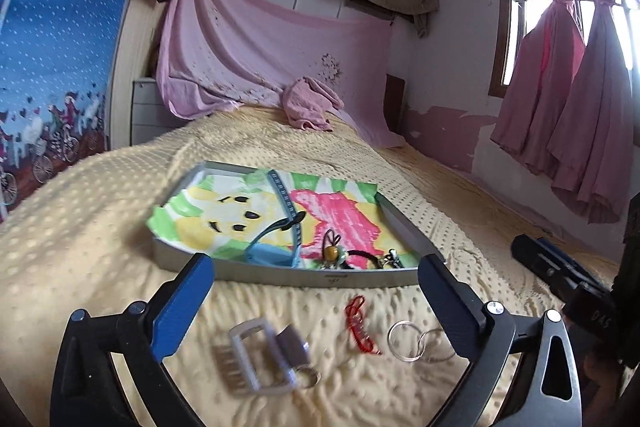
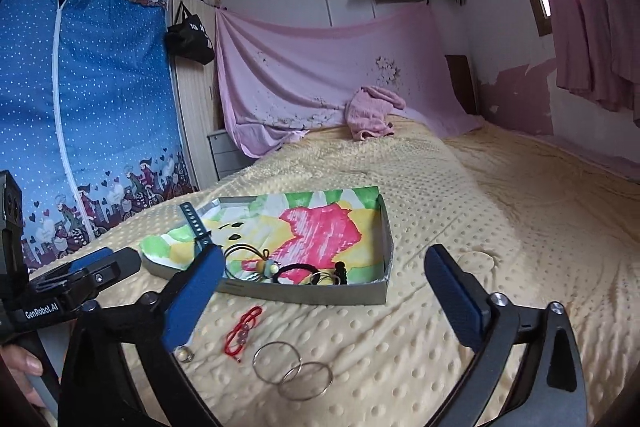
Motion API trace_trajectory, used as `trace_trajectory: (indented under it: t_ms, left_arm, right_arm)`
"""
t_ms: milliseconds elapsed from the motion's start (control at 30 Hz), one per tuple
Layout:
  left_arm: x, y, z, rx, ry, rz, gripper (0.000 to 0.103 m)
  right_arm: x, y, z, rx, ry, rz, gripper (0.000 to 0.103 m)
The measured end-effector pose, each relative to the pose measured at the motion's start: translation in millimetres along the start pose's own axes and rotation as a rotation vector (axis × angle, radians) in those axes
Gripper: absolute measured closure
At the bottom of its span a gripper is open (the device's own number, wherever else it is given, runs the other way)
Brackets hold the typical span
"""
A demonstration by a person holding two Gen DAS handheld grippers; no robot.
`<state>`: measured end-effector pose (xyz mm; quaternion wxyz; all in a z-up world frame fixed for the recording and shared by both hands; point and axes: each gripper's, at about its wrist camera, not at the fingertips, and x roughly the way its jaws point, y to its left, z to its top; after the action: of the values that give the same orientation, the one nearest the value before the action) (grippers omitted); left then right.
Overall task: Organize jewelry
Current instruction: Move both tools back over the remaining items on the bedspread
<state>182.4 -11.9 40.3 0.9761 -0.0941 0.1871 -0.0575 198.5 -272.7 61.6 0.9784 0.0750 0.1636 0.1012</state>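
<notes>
a bed lies under a pale yellow blanket (image 1: 120,227) of soft fleece raised all over in small round bumps. on it sits a shallow grey tray (image 1: 320,277) with low straight walls, lined with a cloth (image 1: 248,203) printed in green, yellow and pink cartoon shapes. inside the tray a blue perforated strap (image 1: 286,199) lies across the lining, and near the front wall sits a tangle of small pieces: a black elastic hair tie (image 2: 294,269), a thin cord with yellow and pale beads (image 2: 269,265) and some metal bits too small to tell apart.

on the blanket in front of the tray lie a knotted red cord bracelet (image 1: 360,325), two thin shiny metal hoops (image 2: 292,373) overlapping each other, a blurred pale plastic claw clip (image 1: 256,361) with comb teeth, and a small ring (image 1: 310,375) just beside the clip.

the left gripper (image 1: 316,291) has its blue textured pads spread wide, nothing between them; the clip, red cord and hoops lie on the blanket below and between its fingers, untouched. the right gripper (image 2: 324,291) is likewise released and empty, with the red cord and hoops lying between its fingers, nearer the left one. a hand (image 2: 20,367) grips the left gripper's handle at the edge of the right view.
</notes>
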Motion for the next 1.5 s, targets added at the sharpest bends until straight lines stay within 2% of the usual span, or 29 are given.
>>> trace_trajectory:
  t_ms: [367,767,1233,1500]
  left_arm:
    - [-46.9,11.7,-22.3,0.035,-0.016,0.043,0.0]
    - [-61.3,29.1,-40.9,0.05,0.014,0.075,0.0]
    - [-39.0,36.1,-45.8,0.031,0.078,0.095,0.0]
    - [-3.1,37.7,-51.8,0.007,0.189,0.089,0.0]
  right_arm:
    - [-46.6,24.9,-17.0,-0.045,-0.024,0.0,0.002]
    - [-65.9,32.2,-46.2,-0.085,0.053,-0.024,0.002]
    - [-34.2,34.8,-46.6,-0.133,0.169,-0.039,0.002]
    - [9.1,27.2,-49.7,-0.123,0.294,-0.039,0.002]
